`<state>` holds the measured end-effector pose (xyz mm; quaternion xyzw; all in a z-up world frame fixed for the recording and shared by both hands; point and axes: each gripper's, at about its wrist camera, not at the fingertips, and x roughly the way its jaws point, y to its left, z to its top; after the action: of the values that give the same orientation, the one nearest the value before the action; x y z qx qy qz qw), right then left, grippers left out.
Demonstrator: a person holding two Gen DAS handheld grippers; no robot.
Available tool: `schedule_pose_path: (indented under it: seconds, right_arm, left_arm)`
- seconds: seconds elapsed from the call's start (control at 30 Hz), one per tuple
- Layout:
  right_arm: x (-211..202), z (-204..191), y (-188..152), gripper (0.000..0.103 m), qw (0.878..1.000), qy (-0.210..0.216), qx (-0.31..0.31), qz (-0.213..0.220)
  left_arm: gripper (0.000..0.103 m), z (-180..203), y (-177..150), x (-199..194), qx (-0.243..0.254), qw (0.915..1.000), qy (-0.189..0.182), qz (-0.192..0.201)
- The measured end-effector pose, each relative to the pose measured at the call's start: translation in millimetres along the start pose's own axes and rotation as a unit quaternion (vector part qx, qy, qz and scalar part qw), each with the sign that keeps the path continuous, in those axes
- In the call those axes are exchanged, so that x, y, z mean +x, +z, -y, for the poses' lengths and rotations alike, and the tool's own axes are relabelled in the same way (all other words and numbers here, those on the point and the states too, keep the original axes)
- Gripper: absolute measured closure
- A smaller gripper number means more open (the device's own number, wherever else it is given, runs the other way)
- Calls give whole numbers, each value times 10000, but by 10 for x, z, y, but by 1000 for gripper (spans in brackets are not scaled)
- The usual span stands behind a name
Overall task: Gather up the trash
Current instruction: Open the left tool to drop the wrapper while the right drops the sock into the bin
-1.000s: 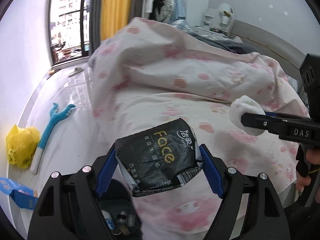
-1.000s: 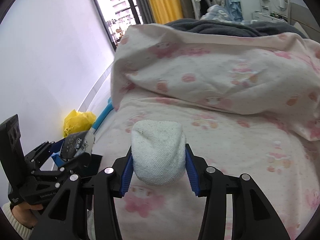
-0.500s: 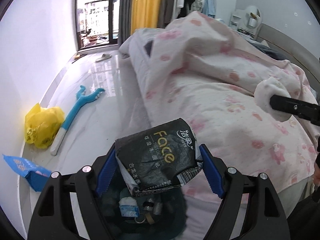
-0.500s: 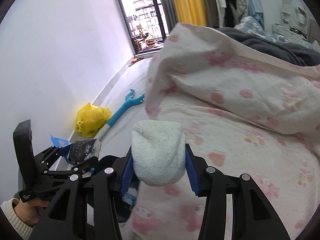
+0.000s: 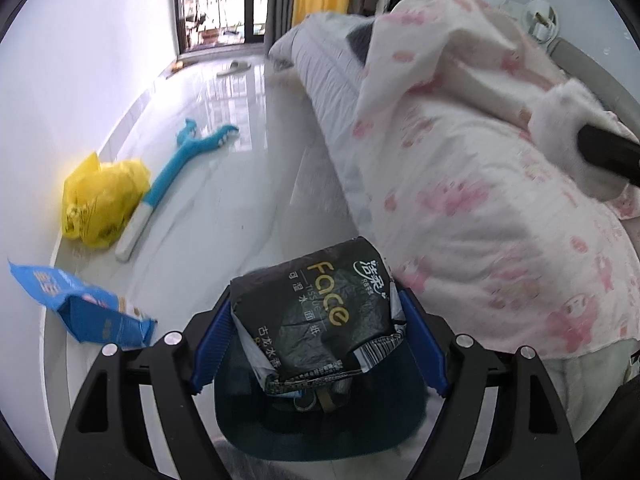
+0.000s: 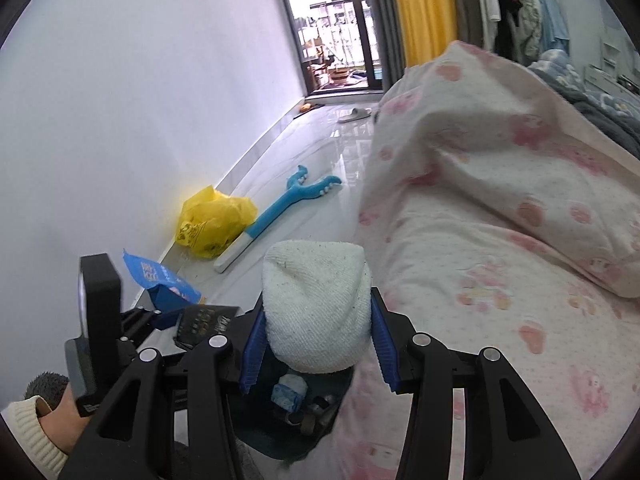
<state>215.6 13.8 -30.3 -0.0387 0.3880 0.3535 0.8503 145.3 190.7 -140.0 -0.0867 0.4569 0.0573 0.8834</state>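
Both views have swung from the bed toward the glossy floor (image 5: 224, 184) since half a second ago. The left gripper (image 5: 318, 338) stays clamped on a crumpled black "Face" tissue packet (image 5: 316, 312) above the dark bin (image 5: 320, 424); the right gripper (image 6: 316, 346) still pinches a white wadded cloth (image 6: 316, 304) over it. A blue wrapper (image 5: 80, 312) lies near left.
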Motion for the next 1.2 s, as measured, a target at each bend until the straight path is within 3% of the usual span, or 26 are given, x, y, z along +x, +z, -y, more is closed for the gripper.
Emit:
schedule_pose_path:
  seconds: [0.37, 0.57, 0.8, 1.2]
  right_arm:
    - [320, -343, -45, 55, 9991, 118, -233, -327]
    - [585, -441, -136, 55, 9975, 119, -250, -651]
    - [908, -542, -269, 55, 9943, 84, -217, -1036]
    - [1495, -641, -650, 55, 9826, -55, -234, -1843]
  left_arm:
    - [21, -278, -278, 353, -78, 9963, 161, -843]
    - [15, -353, -412, 438, -26, 9930, 4, -1177]
    - [10, -423, -430, 304, 79, 9954, -10, -952]
    - [10, -685, -317, -205, 8, 9998, 204, 34]
